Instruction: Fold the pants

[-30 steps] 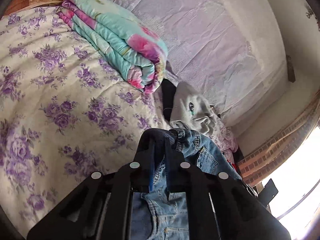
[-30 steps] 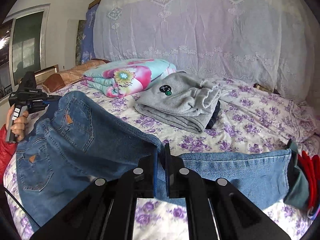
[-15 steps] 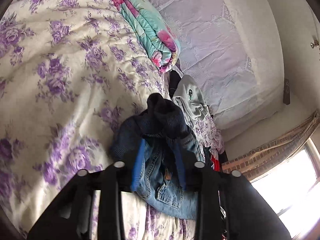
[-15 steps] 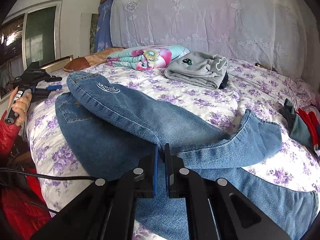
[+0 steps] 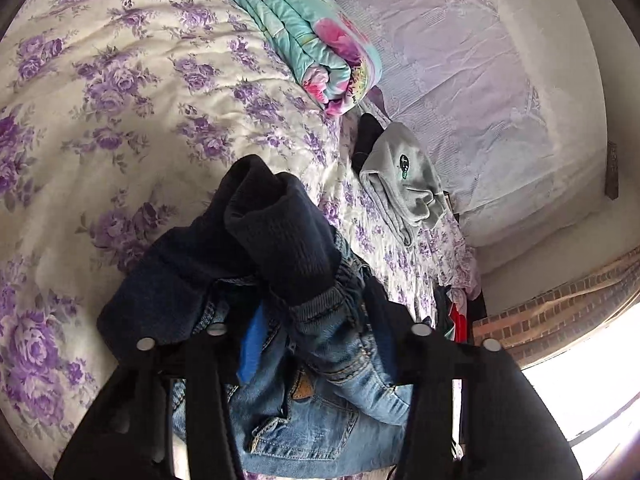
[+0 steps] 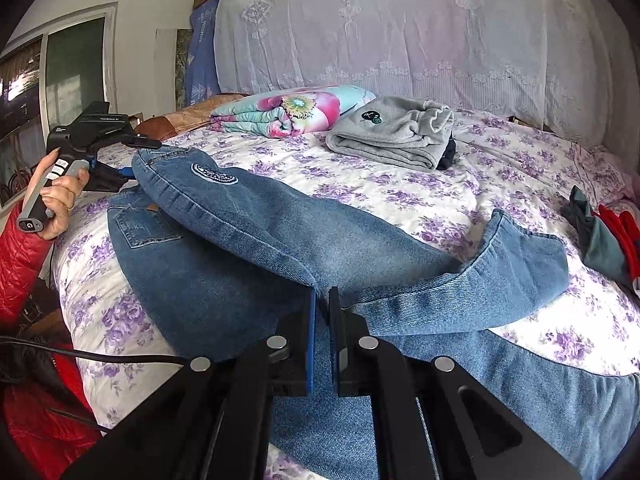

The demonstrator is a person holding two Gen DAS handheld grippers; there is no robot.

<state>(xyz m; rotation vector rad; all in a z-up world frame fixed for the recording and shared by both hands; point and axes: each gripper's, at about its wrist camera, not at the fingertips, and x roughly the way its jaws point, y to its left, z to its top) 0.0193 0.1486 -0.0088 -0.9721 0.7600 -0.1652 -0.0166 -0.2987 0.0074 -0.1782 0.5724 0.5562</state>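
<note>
Blue jeans (image 6: 248,248) lie across the floral bed, one leg folded over the other, its cuff (image 6: 524,248) curled at the right. My right gripper (image 6: 322,300) is shut on the folded leg's edge at mid-length. My left gripper (image 5: 316,344) is open around the waistband (image 5: 312,312), with its dark lining (image 5: 276,232) bunched up in front; its jaws stand well apart. In the right wrist view the left gripper (image 6: 120,160) sits at the waist end, far left.
A folded floral quilt (image 6: 292,114) and folded grey sweatpants (image 6: 392,136) lie at the bed's back. Grey and red clothes (image 6: 608,232) sit at the right edge. A lace-covered headboard (image 6: 400,40) stands behind. The bed edge is at the left.
The jeans have been lowered from the air onto the bed, one leg folded over the other. My left gripper has opened from shut on the waistband. The right gripper stays clamped.
</note>
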